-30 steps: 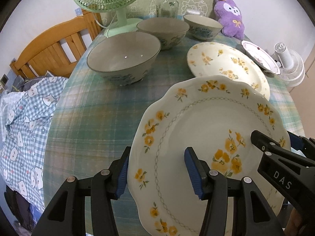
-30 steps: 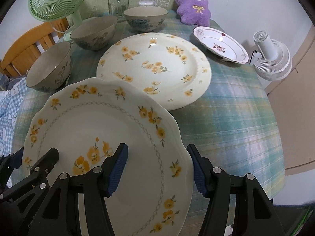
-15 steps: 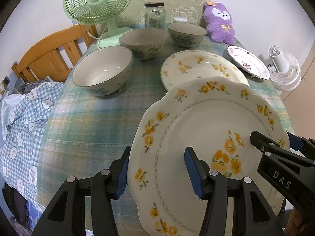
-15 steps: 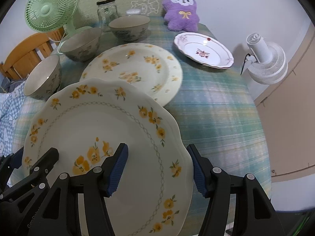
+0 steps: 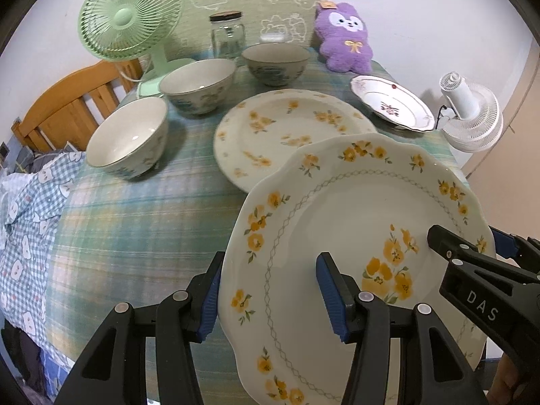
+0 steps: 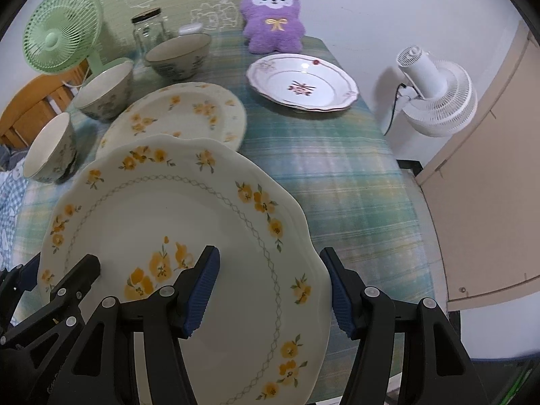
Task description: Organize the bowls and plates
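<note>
The left gripper (image 5: 270, 297) pinches the left rim of the scalloped plate (image 5: 354, 236), one blue pad under it and one on top. The right gripper (image 6: 270, 293) pinches the right rim the same way. Its black arm, seen from the left camera, says "DAS". Past the jaws, a second flower plate (image 5: 287, 131) lies on the checked tablecloth (image 5: 135, 219). Three bowls (image 5: 128, 138) sit farther left.

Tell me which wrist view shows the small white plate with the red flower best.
The right wrist view: the small white plate lies whole and large, with its rim and centre flower clear. The left wrist view shows it smaller, squeezed near the far right edge of the table.
</note>
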Demonstrator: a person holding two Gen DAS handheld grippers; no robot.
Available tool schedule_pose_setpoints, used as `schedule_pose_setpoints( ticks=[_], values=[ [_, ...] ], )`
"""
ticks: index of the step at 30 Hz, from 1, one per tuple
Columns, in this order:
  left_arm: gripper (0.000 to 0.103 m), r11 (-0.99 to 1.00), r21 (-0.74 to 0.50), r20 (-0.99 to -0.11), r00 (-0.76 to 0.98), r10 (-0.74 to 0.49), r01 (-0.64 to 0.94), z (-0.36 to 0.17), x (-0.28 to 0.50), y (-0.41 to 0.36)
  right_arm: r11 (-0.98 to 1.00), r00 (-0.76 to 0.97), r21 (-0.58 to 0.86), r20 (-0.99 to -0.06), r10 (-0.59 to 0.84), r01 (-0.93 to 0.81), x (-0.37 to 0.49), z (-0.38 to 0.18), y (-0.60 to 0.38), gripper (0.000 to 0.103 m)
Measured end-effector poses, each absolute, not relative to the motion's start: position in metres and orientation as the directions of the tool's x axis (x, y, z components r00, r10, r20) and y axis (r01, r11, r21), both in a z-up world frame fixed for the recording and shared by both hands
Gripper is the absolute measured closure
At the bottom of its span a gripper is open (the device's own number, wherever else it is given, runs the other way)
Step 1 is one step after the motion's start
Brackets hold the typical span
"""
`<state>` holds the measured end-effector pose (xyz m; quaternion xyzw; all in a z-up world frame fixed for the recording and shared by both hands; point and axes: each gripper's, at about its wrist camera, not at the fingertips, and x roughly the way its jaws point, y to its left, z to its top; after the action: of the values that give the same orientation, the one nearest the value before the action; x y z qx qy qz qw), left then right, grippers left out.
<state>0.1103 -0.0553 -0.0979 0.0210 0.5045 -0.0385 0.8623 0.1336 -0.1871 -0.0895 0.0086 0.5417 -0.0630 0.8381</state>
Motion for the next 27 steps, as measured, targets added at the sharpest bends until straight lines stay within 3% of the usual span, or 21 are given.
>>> schedule_pose_setpoints(
  ticks=[27],
  values=[
    [0.049, 0.995, -0.006, -0.895, 0.443, -0.048, 0.095, -0.129, 0.128, -0.147, 0.987, 0.358, -0.064, -0.927, -0.113, 0.147, 0.146, -0.119, -0.281, 0.038]
  ],
)
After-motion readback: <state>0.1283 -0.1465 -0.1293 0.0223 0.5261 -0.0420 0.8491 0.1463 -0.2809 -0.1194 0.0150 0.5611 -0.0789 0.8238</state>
